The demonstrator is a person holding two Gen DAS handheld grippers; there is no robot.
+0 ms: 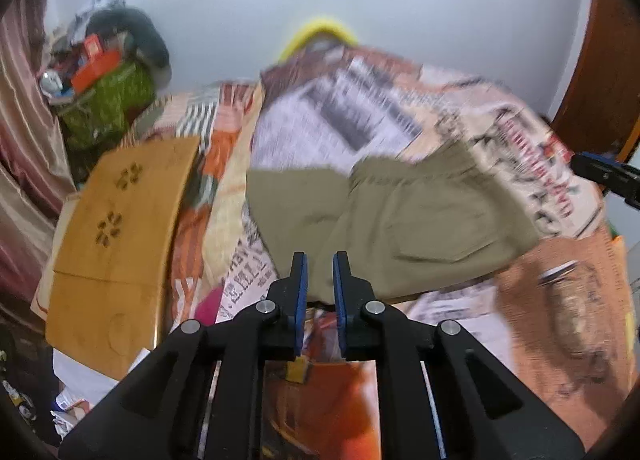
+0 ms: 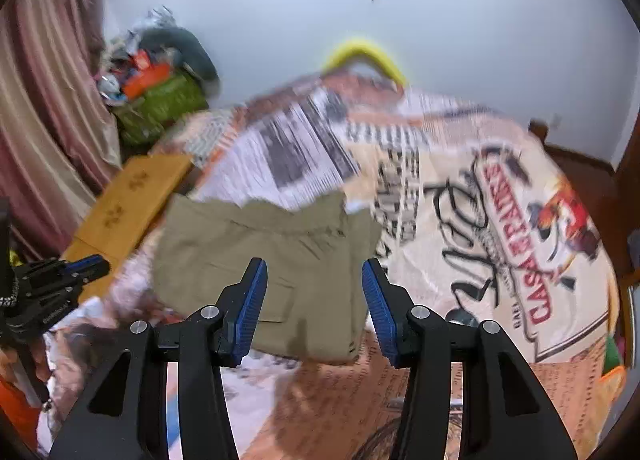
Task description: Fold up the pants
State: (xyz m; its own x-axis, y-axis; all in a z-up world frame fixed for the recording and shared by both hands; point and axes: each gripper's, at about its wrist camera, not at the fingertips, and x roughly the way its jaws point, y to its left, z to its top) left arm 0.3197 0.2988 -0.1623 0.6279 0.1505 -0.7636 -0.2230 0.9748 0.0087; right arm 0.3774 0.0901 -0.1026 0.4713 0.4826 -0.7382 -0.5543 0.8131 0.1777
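Olive-khaki pants point(image 1: 400, 220) lie folded in a compact rectangle on a bed covered by a newspaper-print sheet point(image 1: 320, 120). A back pocket faces up. In the right wrist view the pants point(image 2: 280, 252) lie just ahead of the fingers. My left gripper point(image 1: 320, 260) hovers over the near edge of the pants, jaws a narrow gap apart, nothing between them. My right gripper point(image 2: 314, 268) is wide open and empty above the pants' near edge. The right gripper also shows at the right edge of the left wrist view point(image 1: 604, 176), and the left gripper at the left edge of the right wrist view point(image 2: 80, 266).
A wooden board point(image 1: 120, 228) lies on the bed's left side. A pile of clutter with a green bag point(image 1: 104, 104) sits in the far left corner by a pink curtain point(image 1: 20, 120). A yellow item point(image 1: 320, 26) rests at the headboard wall. A wooden door point(image 1: 600, 80) stands on the right.
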